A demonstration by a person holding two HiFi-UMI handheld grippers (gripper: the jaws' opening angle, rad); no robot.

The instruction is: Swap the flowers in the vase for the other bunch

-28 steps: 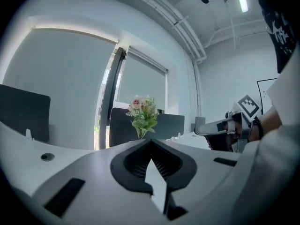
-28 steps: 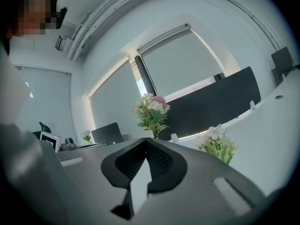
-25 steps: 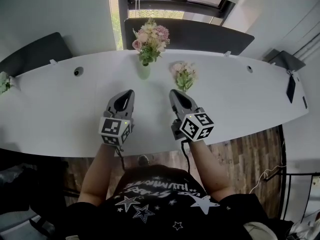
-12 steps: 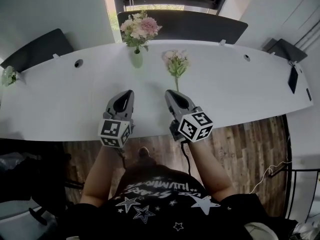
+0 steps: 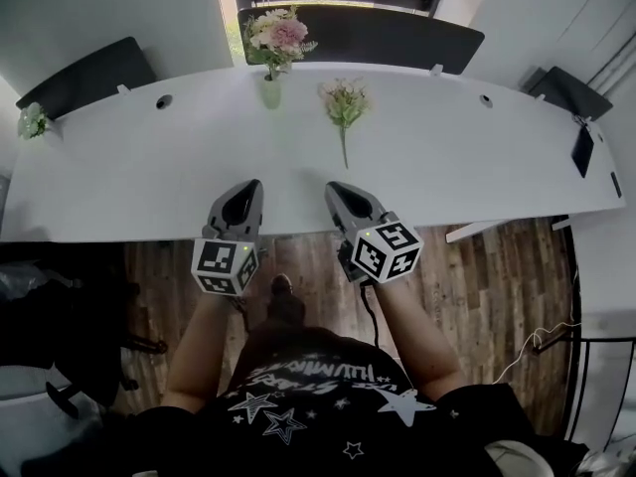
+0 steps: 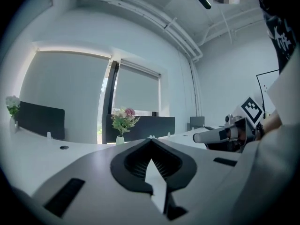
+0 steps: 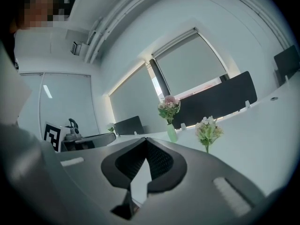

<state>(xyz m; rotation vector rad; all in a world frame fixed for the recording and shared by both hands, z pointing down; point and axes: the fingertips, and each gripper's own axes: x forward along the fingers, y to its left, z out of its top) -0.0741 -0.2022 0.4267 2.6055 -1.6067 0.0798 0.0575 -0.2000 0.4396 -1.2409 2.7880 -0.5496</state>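
A pale green vase (image 5: 270, 89) stands at the far side of the long white table (image 5: 149, 177) and holds a pink and cream bunch (image 5: 276, 34). The other bunch (image 5: 344, 102), paler with a long stem, lies flat on the table to its right. Both show small in the left gripper view, bunch in vase (image 6: 123, 121), and in the right gripper view, vase (image 7: 171, 132) and loose bunch (image 7: 207, 131). My left gripper (image 5: 246, 195) and right gripper (image 5: 339, 194) hover side by side at the table's near edge, both shut and empty, far short of the flowers.
Dark screens (image 5: 388, 36) line the table's far edge. A small plant (image 5: 33, 120) sits at the far left end. Cable holes (image 5: 164, 100) dot the tabletop. A dark device (image 5: 582, 149) rests at the right end. Wooden floor (image 5: 497, 276) lies below the near edge.
Both grippers have drawn back towards the table's near edge, away from the flowers. The vase and the loose bunch now sit farther off. Jaws stayed shut.
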